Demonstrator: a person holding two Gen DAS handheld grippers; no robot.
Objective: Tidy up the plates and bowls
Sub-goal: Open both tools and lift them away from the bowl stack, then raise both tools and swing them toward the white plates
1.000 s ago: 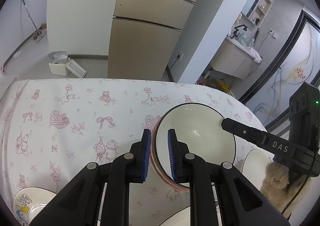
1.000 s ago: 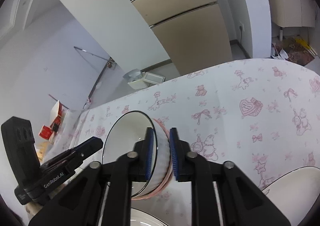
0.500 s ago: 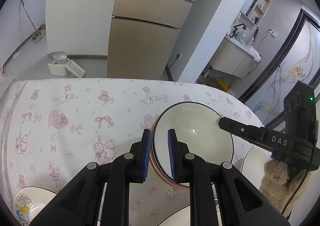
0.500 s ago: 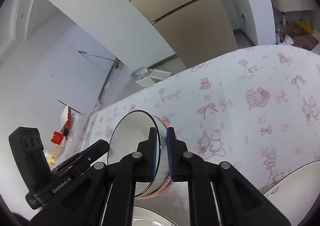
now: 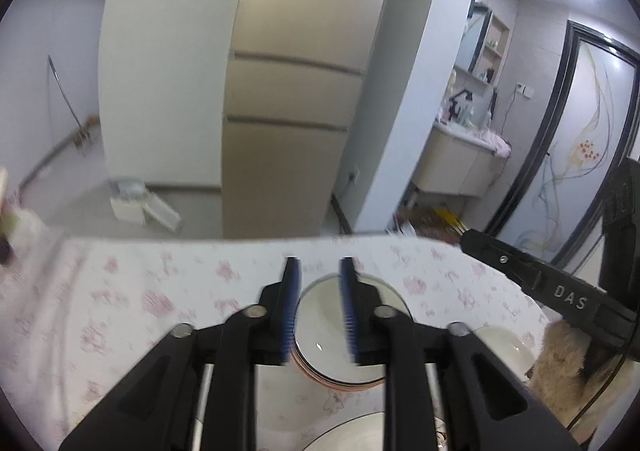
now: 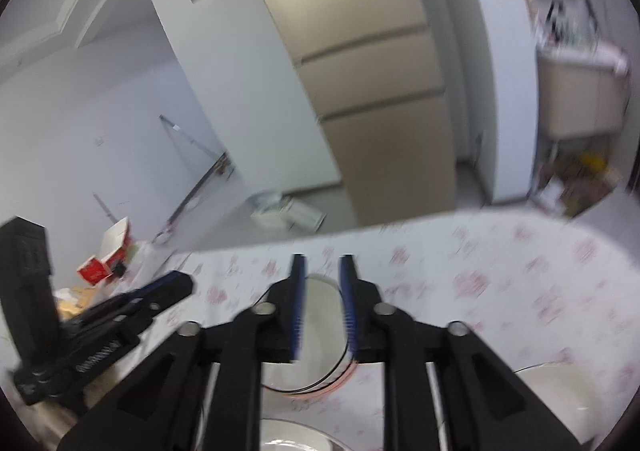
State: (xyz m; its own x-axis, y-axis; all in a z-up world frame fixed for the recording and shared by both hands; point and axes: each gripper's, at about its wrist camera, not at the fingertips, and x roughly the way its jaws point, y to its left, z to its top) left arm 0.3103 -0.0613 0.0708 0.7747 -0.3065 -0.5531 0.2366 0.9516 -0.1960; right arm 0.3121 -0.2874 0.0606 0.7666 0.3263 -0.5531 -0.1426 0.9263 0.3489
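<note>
Both my left gripper [image 5: 319,307] and right gripper [image 6: 322,305] have just opened off the glossy, breakable bowl [image 5: 338,335] below them; I'd regrip its rim.

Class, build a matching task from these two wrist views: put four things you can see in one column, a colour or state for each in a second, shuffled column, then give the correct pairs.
Things:
1. left gripper
2. bowl
3. tablecloth
4. small box on the far side table

Descriptions:
A. red
B. white with pink prints
C. jaws apart, gripping nothing
D. white, dark rim, resting on the table

Pairs: 1-C, 2-D, 3-B, 4-A
</note>
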